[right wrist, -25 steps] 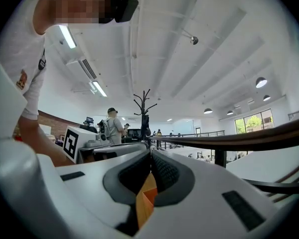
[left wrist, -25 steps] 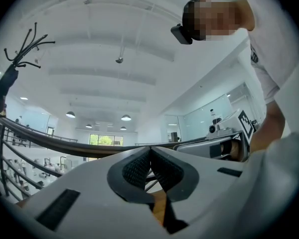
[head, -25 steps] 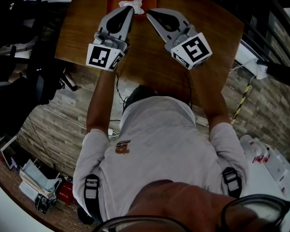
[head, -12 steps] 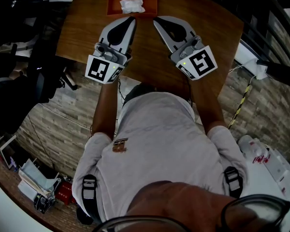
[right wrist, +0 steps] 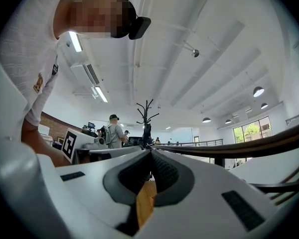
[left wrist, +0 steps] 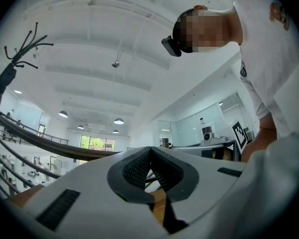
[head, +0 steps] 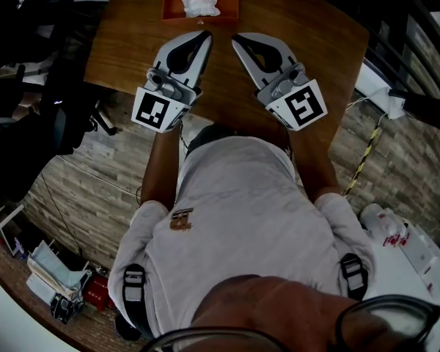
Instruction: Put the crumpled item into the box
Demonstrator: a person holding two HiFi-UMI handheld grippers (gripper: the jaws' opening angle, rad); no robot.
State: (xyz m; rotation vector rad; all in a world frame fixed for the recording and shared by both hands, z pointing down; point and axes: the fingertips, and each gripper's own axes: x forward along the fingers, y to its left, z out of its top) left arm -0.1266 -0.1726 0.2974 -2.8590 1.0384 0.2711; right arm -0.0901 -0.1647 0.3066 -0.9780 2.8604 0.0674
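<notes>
The crumpled white item (head: 200, 4) lies inside the orange box (head: 202, 19) at the far edge of the wooden table (head: 125, 42). My left gripper (head: 204, 34) is over the table, a short way nearer than the box, shut and empty. My right gripper (head: 235, 39) is beside it, also shut with nothing held. In the left gripper view, the left gripper (left wrist: 150, 149) points slightly upward with its pads meeting. The right gripper view shows the right gripper (right wrist: 150, 152) the same way. The box is in neither gripper view.
A dark office chair (head: 29, 130) stands to the left of the table. Papers and small items (head: 59, 284) lie at lower left, bottles (head: 385, 229) at lower right. A cable (head: 367, 152) hangs off the table's right side. A coat rack (right wrist: 146, 116) stands far off.
Both grippers have drawn back from the box toward the person. The crumpled item, earlier at the left gripper's tips, now lies alone in the box.
</notes>
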